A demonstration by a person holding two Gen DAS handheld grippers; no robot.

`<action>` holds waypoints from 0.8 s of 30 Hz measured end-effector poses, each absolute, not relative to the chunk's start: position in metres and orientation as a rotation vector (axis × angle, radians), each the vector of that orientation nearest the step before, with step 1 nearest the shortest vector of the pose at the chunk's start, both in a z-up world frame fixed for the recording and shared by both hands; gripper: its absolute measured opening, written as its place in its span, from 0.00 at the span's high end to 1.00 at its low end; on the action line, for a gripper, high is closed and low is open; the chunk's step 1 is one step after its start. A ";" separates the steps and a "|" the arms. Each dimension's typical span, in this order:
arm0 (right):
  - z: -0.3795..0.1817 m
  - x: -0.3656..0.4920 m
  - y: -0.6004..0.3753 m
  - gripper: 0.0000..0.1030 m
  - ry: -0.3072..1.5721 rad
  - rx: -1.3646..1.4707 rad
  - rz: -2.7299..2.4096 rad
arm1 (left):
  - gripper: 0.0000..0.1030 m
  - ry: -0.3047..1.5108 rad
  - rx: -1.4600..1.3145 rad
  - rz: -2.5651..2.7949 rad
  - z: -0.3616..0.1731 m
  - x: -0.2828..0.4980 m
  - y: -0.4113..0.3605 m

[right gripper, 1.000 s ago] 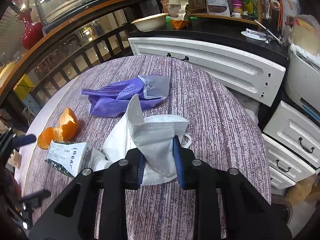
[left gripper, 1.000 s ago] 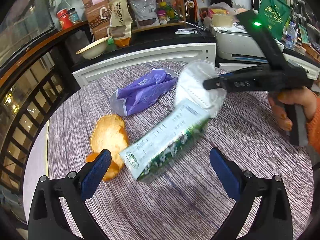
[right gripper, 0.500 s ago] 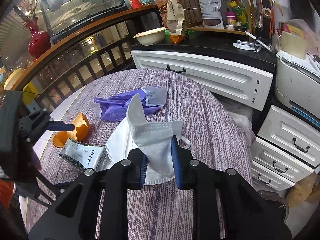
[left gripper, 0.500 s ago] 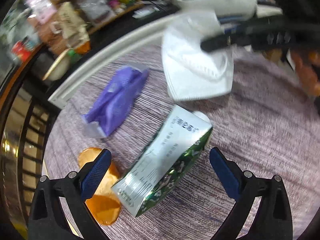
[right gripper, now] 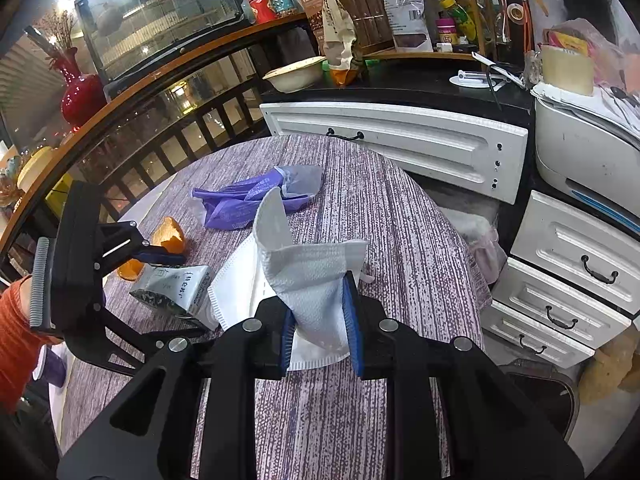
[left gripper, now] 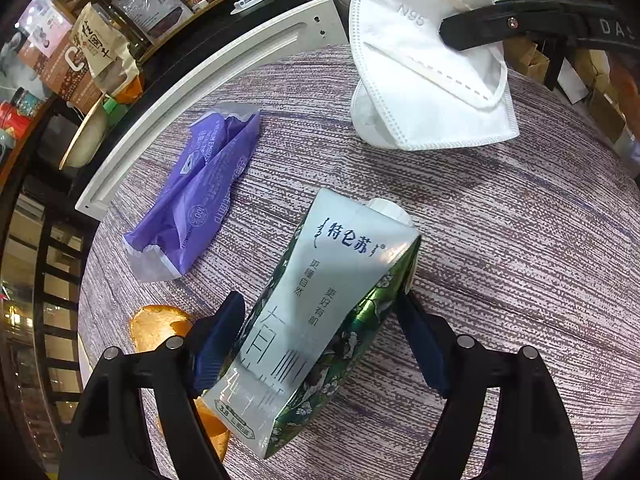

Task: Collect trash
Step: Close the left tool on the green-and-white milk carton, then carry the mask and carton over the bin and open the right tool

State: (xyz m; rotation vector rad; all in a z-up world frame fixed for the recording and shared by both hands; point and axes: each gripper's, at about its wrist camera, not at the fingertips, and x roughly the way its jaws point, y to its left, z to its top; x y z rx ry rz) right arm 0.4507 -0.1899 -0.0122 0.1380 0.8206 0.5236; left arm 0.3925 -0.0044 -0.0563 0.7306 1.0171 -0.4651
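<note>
**A:** what's the likeliest way this goes sideways for you?

**B:** the milk carton (left gripper: 320, 320), I reckon. My left tool (left gripper: 320, 340) has its jaws either side of it, blue pads right at the walls, but I can't tell if they're actually biting yet. It's a light box with slick sides, so if I lift before the squeeze is on it could twist out or skid across the worktop (left gripper: 500, 280) into the orange peel (left gripper: 156, 324) just beside it. Squeeze too hard and it just crumples

**A:** and the other hand?

**B:** my right tool (right gripper: 320, 322) is clamped on the face mask (right gripper: 316, 280), held up off the worktop above the carton's far end. Only a fold is pinched, so it might slide free

**A:** which way is the carton lying?

**B:** flat on its side, long axis running away from my left tool, cap end pointing toward the mask. The purple wrapper (left gripper: 200, 188) lies off to the left, apart from it
</note>
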 end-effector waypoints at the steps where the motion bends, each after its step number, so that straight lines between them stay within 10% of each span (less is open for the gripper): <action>1: -0.011 0.449 -0.191 0.78 0.817 0.143 0.527 | 0.30 1.015 0.730 -0.463 -0.056 0.392 -0.005; 24: -0.002 0.393 -0.239 0.78 0.739 0.219 0.533 | 0.51 0.974 0.267 -0.380 -0.038 0.362 -0.005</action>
